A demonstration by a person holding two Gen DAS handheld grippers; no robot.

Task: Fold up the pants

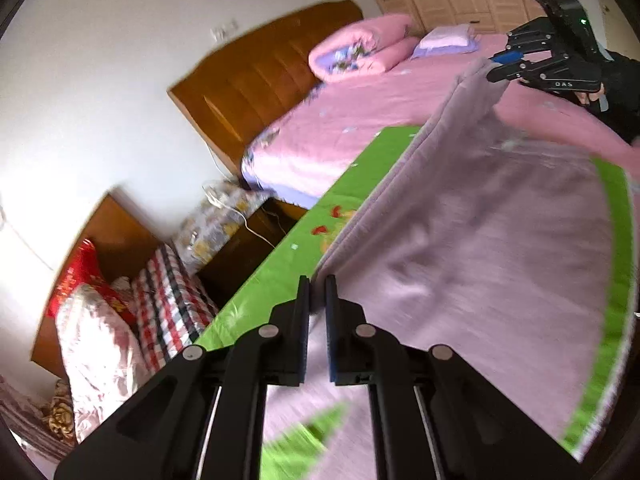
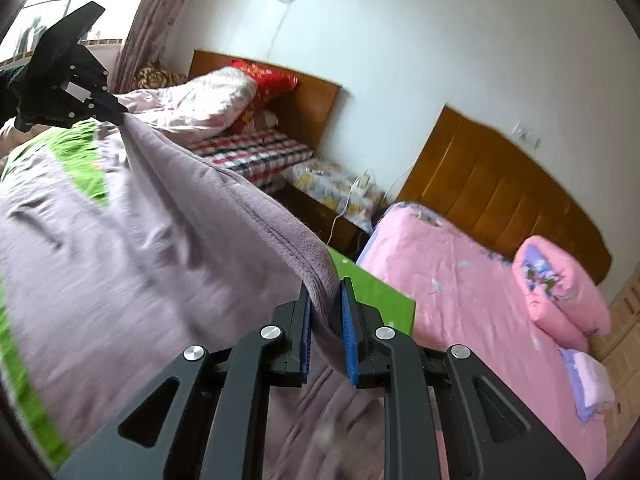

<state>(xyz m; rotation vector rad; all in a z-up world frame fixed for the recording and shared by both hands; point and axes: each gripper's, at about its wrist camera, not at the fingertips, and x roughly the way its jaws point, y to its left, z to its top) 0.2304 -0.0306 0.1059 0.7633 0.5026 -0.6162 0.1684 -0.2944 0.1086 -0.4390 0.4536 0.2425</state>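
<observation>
Right now your left gripper [image 1: 317, 292] and right gripper [image 2: 326, 294] are each clamped on one end of the lilac pants' [image 1: 480, 240] waistband edge, lifting it taut above the green sheet [image 1: 280, 264] while the rest drapes down.

Lilac fleece pants [image 1: 472, 240], waistband edge lifted taut, rest draped over green surface, motion-blurred

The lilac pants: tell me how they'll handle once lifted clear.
The pants, pinched by the left gripper and right gripper, sag between them, so likely floppy. The fleecy-looking nap suggests little slipping. They probably drape rather than hold a crease.
</observation>
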